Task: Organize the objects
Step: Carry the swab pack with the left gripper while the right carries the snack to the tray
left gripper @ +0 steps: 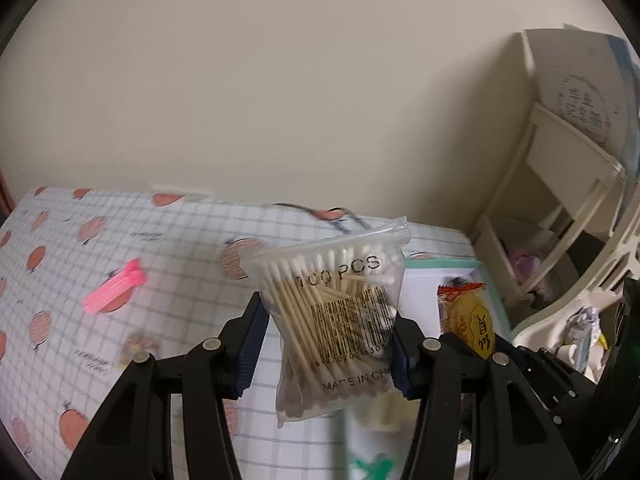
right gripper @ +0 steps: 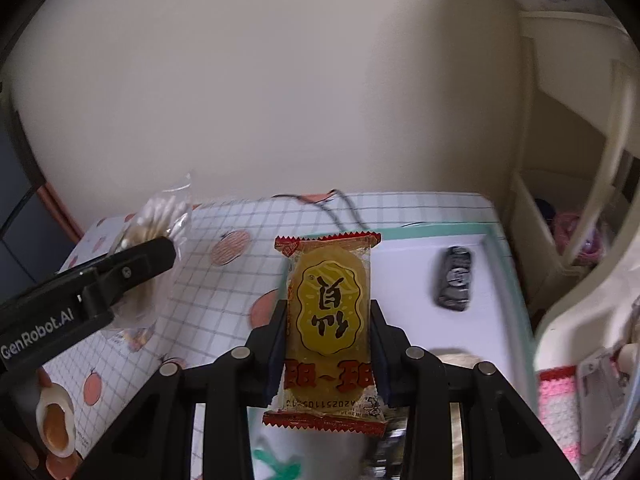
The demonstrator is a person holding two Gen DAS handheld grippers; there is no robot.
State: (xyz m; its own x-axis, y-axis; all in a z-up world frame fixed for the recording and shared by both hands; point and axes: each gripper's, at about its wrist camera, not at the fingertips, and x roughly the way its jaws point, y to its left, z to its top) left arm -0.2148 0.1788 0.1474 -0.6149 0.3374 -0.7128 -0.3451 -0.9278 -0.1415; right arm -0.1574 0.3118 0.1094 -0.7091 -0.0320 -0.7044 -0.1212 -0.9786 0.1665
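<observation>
In the left wrist view, a clear bag of cotton swabs (left gripper: 334, 320) is clamped between the blue pads of the left gripper (left gripper: 326, 340) and held upright above the desk (left gripper: 180, 240), its zip edge tilted toward 1 o'clock. At 3 o'clock of the bag, a yellow snack packet (left gripper: 466, 320) is seen in the neighbouring gripper. On the checked, peach-printed desk cover at 10 o'clock, a pink bundle (left gripper: 116, 286) is lying well apart from the bag. Farther off at 2 o'clock, a cream shelf unit (left gripper: 560, 208) is standing against the wall.

In the right wrist view, the snack packet (right gripper: 330, 328) is gripped upright at its sides by the right gripper (right gripper: 330, 344). A half egg (right gripper: 56, 426) is seen at 8 o'clock. At 2 o'clock, a dark wrapped item (right gripper: 456, 278) is lying on a white tray with a teal rim (right gripper: 440, 230). A black cable (right gripper: 340, 208) is lying at 12 o'clock near the wall
</observation>
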